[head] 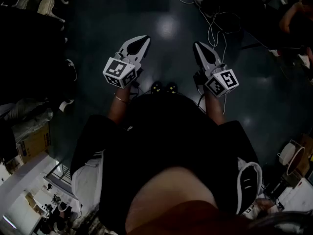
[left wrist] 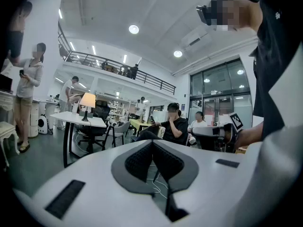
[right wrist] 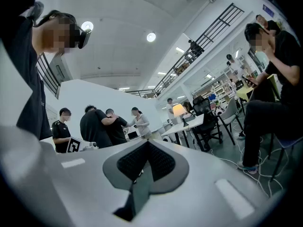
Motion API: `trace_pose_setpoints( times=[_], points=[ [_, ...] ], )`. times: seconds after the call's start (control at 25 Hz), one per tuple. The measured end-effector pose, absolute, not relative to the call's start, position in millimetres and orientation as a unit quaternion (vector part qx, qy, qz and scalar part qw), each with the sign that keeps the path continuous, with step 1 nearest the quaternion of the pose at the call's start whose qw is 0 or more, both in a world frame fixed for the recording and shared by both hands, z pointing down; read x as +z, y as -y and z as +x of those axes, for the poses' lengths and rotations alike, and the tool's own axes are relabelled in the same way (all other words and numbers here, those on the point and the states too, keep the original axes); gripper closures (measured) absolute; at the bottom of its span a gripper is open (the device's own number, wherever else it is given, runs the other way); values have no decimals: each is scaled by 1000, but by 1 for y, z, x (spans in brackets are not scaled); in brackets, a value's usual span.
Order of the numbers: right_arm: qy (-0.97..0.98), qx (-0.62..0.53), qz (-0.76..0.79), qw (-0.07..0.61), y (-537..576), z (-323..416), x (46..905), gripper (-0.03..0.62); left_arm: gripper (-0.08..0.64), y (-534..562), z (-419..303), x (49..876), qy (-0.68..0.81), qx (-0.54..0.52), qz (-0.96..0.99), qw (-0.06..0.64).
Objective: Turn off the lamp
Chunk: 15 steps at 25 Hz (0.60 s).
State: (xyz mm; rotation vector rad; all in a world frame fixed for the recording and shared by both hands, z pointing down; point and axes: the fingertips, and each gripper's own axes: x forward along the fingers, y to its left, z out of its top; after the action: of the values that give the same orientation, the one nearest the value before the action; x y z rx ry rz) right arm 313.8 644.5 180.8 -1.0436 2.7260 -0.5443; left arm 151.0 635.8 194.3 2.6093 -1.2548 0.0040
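A: Room, quick?
B: Big open office. Dark glossy floor (head: 166, 28) with white cables (head: 215, 23) trailing over it. Several people (right wrist: 102, 126) are standing or sitting about.
A: Who has the tools?
B: A person (head: 166, 146) in a dark top, standing, one pair in each hand. Both are held out in front, roughly level, apart from each other.
A: Task thing?
B: The lamp (left wrist: 87, 100). Its pale shade is glowing, so it's lit. It stands on a white tabletop (left wrist: 71, 118) across the room, with a black chair (left wrist: 101, 111) close by. It's well apart from both pairs.
A: Left tongs (head: 144, 38)?
B: Jaws together, empty.
A: Right tongs (head: 196, 45)?
B: Same, closed tight, gripping nothing. There's a marker cube (head: 222, 82) at the back of it.
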Motion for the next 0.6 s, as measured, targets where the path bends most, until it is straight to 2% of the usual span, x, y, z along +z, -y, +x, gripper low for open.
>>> trace_pose_setpoints(
  times=[0.6],
  points=[
    [-897,-195,-383,105,-662,359,189,592,552,-651,183,203,417,5,900,131]
  ],
)
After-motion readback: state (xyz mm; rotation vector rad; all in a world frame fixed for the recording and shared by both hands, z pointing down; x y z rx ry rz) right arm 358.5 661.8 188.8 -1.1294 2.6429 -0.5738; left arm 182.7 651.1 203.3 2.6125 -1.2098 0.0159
